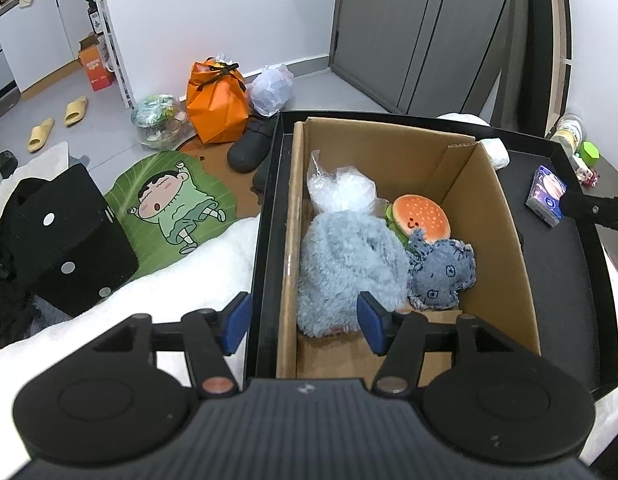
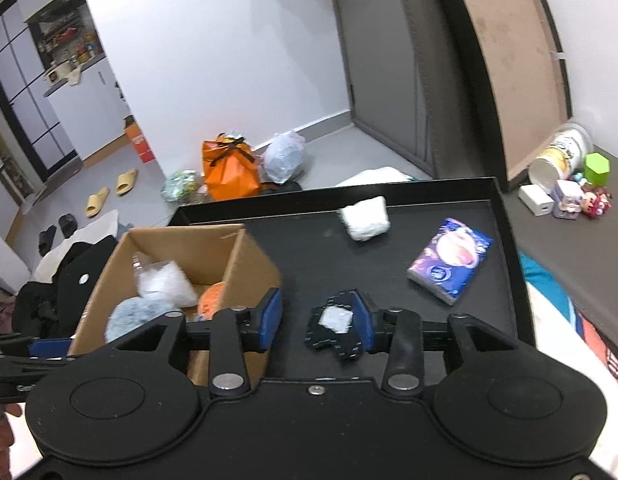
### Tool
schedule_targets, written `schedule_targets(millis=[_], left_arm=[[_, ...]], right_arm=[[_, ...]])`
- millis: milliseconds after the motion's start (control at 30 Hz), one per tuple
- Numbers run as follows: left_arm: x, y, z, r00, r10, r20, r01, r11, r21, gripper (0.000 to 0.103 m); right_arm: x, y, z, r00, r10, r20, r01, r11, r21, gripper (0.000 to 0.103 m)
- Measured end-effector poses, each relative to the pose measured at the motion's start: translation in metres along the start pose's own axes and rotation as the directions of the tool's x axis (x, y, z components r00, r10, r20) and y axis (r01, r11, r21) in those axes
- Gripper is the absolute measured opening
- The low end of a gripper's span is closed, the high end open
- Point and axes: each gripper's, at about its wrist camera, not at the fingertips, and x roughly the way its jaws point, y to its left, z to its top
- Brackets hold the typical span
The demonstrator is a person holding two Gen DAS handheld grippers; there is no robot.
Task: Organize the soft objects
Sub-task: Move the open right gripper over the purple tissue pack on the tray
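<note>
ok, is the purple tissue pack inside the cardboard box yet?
No, the purple tissue pack lies on the black tray, well to the right of the cardboard box.

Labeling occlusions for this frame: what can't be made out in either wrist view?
- Left wrist: burger plush, lower half hidden behind fluffy blue plush and denim toy.
- Left wrist: right gripper, only a black tip shows; rest cut by frame edge.
- Right wrist: small black pouch, partly covered by gripper finger; contact unclear.
- Right wrist: cardboard box contents blurred.
</note>
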Motion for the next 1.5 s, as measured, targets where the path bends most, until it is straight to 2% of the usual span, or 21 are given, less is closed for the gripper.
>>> schedule_targets(millis=[67,267,533,600,800,1033,1100,1200,1500], left_arm=[[0.002,-0.002,0.001,1.0,0.004,-0.002,-0.004,1.0,0.002,0.059],[0.007,-0.011,0.009,1.0,0.02,-0.007,-0.02,1.0,0.012,0.06],[0.013,-0.024,0.016,0.999,0.038,-0.014,-0.038,0.998,0.041,0.065],[0.014,-0.026,0.017,0.999,0.048,-0.013,-0.047,0.998,0.044,0.068],[0.018,-0.033,0.022,0.998,0.056,-0.022,-0.055,0.997,0.048,0.069],[0.024,-0.041,0.025,0.995,0.091,-0.034,-0.088,0.994,0.065,0.074],[0.024,-0.041,0.025,0.995,0.094,-0.036,-0.092,0.993,0.07,0.075],[0.026,-0.044,0.025,0.994,0.103,-0.042,-0.099,0.992,0.084,0.076],[0.028,-0.044,0.027,0.993,0.108,-0.051,-0.104,0.991,0.079,0.076]], right_arm=[[0.002,-0.006,0.0,1.0,-0.016,0.001,0.016,1.0,0.008,0.044],[0.01,-0.022,0.001,0.998,-0.06,0.007,0.06,0.998,0.03,0.067],[0.02,-0.04,0.004,0.996,-0.085,0.008,0.085,0.995,0.053,0.086],[0.024,-0.045,0.005,0.996,-0.092,0.003,0.092,0.994,0.058,0.096],[0.037,-0.058,0.004,0.993,-0.12,-0.009,0.12,0.99,0.067,0.103],[0.046,-0.074,0.003,0.993,-0.119,0.006,0.118,0.989,0.088,0.099],[0.05,-0.079,0.003,0.993,-0.117,0.009,0.116,0.989,0.094,0.088],[0.06,-0.085,0.003,0.993,-0.118,-0.004,0.118,0.988,0.096,0.079],[0.083,-0.091,0.007,0.99,-0.138,-0.018,0.139,0.984,0.111,0.077]])
